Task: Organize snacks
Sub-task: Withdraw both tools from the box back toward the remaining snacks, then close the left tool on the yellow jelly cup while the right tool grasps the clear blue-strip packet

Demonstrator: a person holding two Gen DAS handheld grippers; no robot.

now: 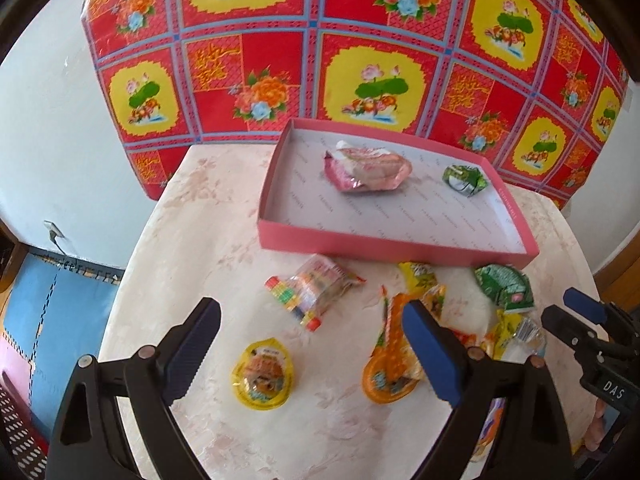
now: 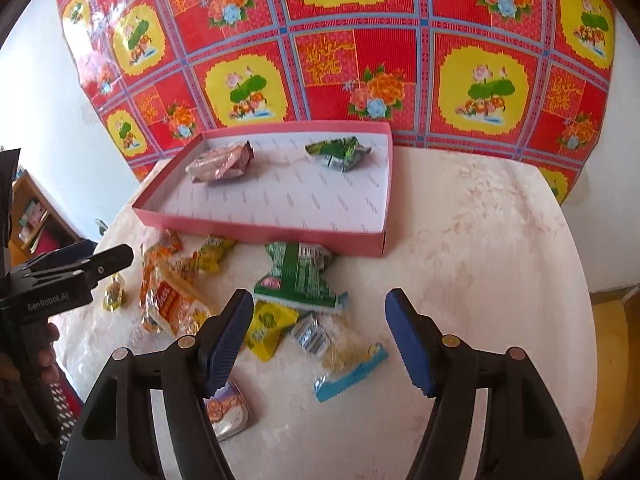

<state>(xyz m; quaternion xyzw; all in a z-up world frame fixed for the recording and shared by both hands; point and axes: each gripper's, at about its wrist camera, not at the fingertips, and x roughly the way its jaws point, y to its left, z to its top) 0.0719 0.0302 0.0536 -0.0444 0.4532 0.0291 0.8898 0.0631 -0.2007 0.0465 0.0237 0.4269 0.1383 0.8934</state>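
Note:
A shallow pink box [image 1: 384, 248] [image 2: 256, 226] stands at the back of the table and holds a pink snack packet [image 1: 370, 170] [image 2: 220, 164] and a small green packet [image 1: 464, 179] [image 2: 340, 152]. Loose snacks lie in front of it: a colourful candy bag [image 1: 316, 290], a yellow jelly cup [image 1: 263, 376], an orange cup [image 1: 392, 376], a green packet [image 1: 506, 286] [image 2: 298, 278], a yellow packet [image 2: 270, 330] and a blue-edged bag [image 2: 348, 364]. My left gripper [image 1: 312, 336] hovers open above the cups. My right gripper [image 2: 320, 332] hovers open over the yellow packet and blue-edged bag.
A red and yellow flowered sheet [image 1: 360, 40] hangs on the wall behind the table [image 2: 480, 240]. A small foil packet [image 2: 228, 408] lies near the front edge. Blue floor mats [image 1: 60, 300] lie to the left. The table's right half [image 2: 500, 300] is bare.

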